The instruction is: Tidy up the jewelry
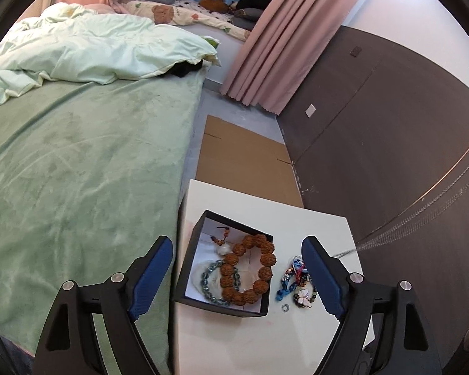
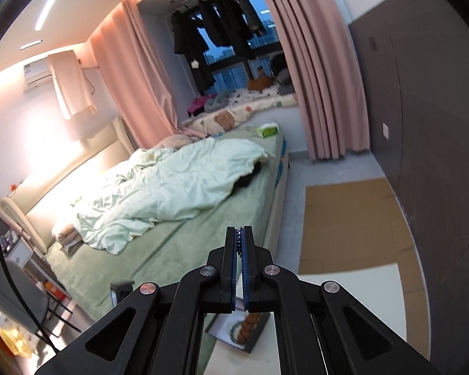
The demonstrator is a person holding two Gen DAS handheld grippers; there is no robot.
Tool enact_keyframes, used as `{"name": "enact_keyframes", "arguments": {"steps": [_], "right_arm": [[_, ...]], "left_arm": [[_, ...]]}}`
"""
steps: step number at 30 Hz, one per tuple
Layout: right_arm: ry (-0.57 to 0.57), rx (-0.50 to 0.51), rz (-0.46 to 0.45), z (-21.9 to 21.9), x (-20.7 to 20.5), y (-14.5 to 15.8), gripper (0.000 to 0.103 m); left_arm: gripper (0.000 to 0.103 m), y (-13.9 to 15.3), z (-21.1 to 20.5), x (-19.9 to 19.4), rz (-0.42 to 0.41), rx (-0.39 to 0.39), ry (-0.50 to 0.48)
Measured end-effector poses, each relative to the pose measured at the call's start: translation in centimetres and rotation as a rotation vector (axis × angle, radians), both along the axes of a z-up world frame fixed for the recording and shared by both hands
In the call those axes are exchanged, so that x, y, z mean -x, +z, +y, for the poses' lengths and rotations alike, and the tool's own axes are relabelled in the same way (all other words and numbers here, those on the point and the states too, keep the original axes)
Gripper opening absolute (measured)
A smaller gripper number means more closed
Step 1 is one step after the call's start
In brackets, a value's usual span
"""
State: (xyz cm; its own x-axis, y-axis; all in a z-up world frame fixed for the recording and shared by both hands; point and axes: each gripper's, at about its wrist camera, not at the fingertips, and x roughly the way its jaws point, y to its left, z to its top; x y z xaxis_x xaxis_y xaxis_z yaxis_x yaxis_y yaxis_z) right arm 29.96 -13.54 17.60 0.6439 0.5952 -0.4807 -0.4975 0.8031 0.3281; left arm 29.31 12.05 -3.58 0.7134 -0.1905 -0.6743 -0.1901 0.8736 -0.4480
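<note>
A black jewelry box (image 1: 184, 262) stands open on a white table (image 1: 250, 343). Inside lie a brown bead bracelet (image 1: 250, 268), a grey-green bead bracelet (image 1: 211, 281) and a small pendant string (image 1: 222, 237). A pile of colourful jewelry (image 1: 294, 281) and a small ring (image 1: 286, 306) lie on the table right of the box. My left gripper (image 1: 237, 247) is open above the box, holding nothing. My right gripper (image 2: 239, 231) is shut on a dark blue beaded chain (image 2: 239, 243), raised above the table; the box (image 2: 256, 340) shows below it.
A bed with a green sheet (image 1: 78, 172) and a pale duvet (image 1: 93, 50) lies left of the table. Flattened cardboard (image 1: 244, 156) covers the floor beyond. A dark wall (image 1: 390, 125) is on the right, pink curtains (image 1: 281, 47) at the back.
</note>
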Motion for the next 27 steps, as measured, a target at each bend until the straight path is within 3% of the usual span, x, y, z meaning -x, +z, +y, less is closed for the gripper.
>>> {"name": "enact_keyframes", "arguments": {"steps": [2,7,14,21,27], "right_arm": [[0.005,-0.002,-0.022,0.5,0.2,1.1,0.004],[0.015,0.0,-0.085,2.0,0.9,4.3,0.004],[0.06,-0.005,-0.133,4.7,2.0,7.2,0.004],[0.092,0.008,-0.142,7.9,2.2,7.0,0.004],[0.097,0.015,-0.117,9.5,1.1,4.9,0.004]], "left_arm": [[0.086,0.1,0.2,0.1,-0.004,0.005,0.0],[0.099,1.0,0.9,1.1,-0.044,-0.003,0.01],[0.103,2.1,2.3,2.5,-0.077,-0.003,0.033],[0.103,2.3,3.9,4.1,-0.087,0.009,0.052],[0.103,2.1,5.6,5.5,-0.095,0.02,0.078]]}}
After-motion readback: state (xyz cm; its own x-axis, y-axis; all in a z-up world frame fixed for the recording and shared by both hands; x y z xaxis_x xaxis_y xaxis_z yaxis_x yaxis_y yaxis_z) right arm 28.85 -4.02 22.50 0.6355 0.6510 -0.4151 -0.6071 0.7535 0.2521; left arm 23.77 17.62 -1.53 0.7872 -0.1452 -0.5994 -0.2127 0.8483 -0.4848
